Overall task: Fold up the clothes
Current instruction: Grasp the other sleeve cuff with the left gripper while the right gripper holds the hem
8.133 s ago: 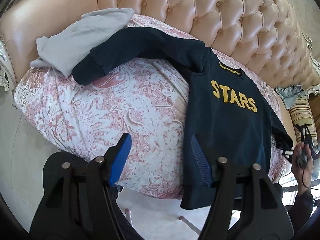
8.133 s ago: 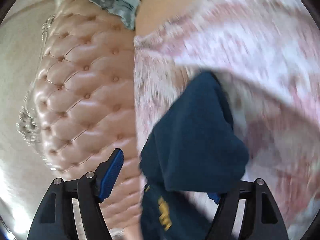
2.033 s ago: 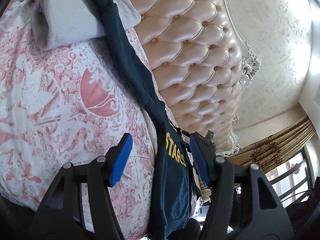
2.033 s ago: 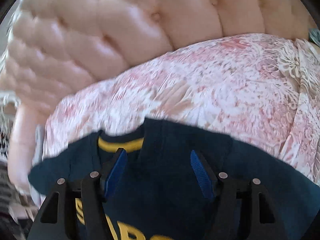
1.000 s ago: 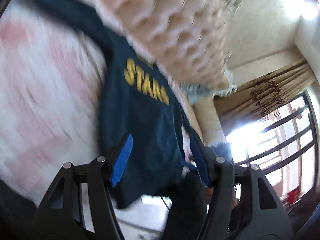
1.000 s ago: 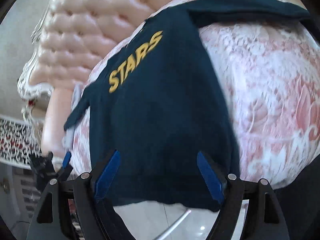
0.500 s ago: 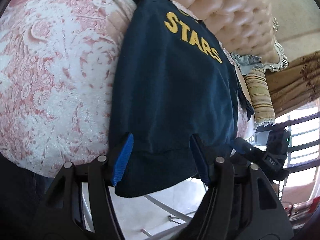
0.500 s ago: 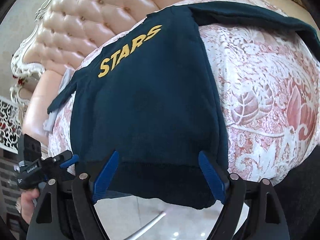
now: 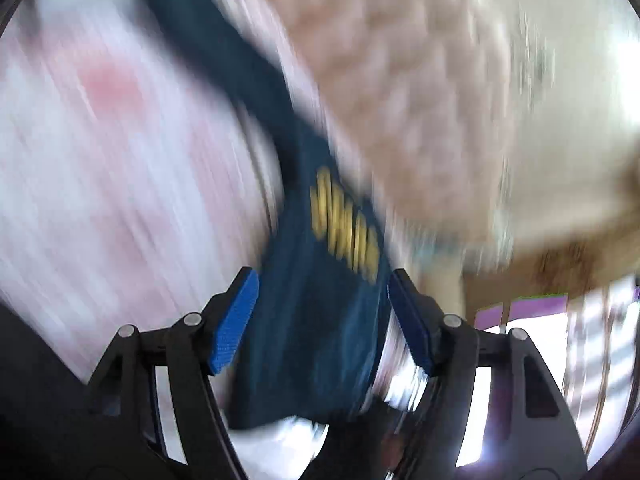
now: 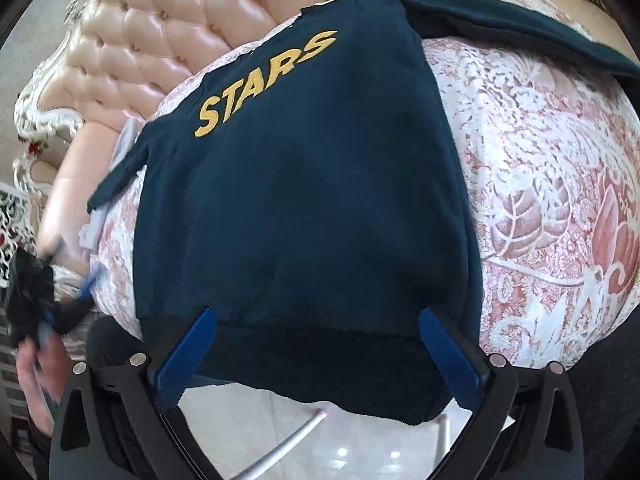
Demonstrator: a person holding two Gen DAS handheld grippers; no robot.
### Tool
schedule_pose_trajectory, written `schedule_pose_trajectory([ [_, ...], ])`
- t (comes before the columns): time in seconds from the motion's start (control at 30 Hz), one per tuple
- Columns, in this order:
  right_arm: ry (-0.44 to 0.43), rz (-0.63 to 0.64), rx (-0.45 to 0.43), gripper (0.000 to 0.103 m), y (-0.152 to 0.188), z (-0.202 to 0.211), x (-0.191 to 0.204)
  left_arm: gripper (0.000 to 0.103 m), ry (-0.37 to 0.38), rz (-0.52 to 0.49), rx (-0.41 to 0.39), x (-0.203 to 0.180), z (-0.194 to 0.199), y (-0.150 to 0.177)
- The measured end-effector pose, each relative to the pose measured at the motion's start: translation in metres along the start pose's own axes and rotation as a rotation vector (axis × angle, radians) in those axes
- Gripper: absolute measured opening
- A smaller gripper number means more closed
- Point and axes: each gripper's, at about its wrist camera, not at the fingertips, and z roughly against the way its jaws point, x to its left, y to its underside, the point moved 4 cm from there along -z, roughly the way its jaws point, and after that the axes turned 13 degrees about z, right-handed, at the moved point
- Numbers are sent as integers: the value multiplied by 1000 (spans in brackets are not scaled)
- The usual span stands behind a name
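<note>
Right wrist view looks steeply down on a navy sweatshirt (image 10: 304,200) spread flat, front up, across a pink-and-white floral bedspread (image 10: 552,184) with a raised, lacy weave. Its knit is soft and matte; slanted yellow letters on the chest read STARS, and the ribbed hem band hangs just over the near edge of the bed. One sleeve stretches away toward the upper right, the other angles off to the left over a pale grey garment (image 10: 120,160). Behind it rises a glossy, button-tufted peach headboard (image 10: 168,40) with a carved white frame.

The right tongs (image 10: 316,356) stand released, their ribbed blue pads spread wide on either side of the hem — they have just been opening, and the cloth between them is not pinched. At far left of this view a hand (image 10: 34,364) grips the blurred left tongs (image 10: 68,292) beside the bed's edge.

Left wrist view is badly smeared by motion — only streaks of bedspread, headboard and a bright window show. The left tongs have also just widened and stand released; the sweatshirt's body shows between the pads, untouched by them.
</note>
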Motion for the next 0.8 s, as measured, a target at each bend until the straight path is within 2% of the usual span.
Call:
schedule_pose_trajectory([
  [0.03, -19, -22, -8, 103, 0, 1, -3, 70, 47, 65, -79, 1, 19, -35],
  [0.1, -51, -63, -21, 103, 0, 3, -9, 70, 51, 155, -169, 12, 40, -84],
  [0.17, -70, -87, -25, 103, 0, 4, -12, 70, 60, 239, -211, 28, 53, -134],
  [0.27, -60, -78, -16, 103, 0, 4, -10, 70, 27, 244, -236, 33, 52, -167],
  [0.37, -48, -74, -6, 103, 0, 4, -9, 68, -35, 247, -241, 38, 41, -184],
  [0.4, -44, -80, -2, 103, -1, 4, -10, 60, -30, 248, -244, 39, 38, -189],
  [0.43, -44, -89, 1, 103, -1, 3, -10, 57, -48, 246, -247, 41, 36, -193],
  [0.5, -49, -102, 6, 103, -2, 3, -12, 56, -101, 263, -238, 48, 33, -197],
  [0.6, -58, -107, 8, 103, -2, 4, -13, 56, -132, 256, -240, 50, 26, -200],
  [0.7, -54, -103, 12, 103, -1, 4, -13, 55, -119, 265, -261, 50, 24, -204],
  [0.8, -41, -92, 18, 103, -4, 1, -11, 51, -129, 256, -268, 50, 20, -209],
])
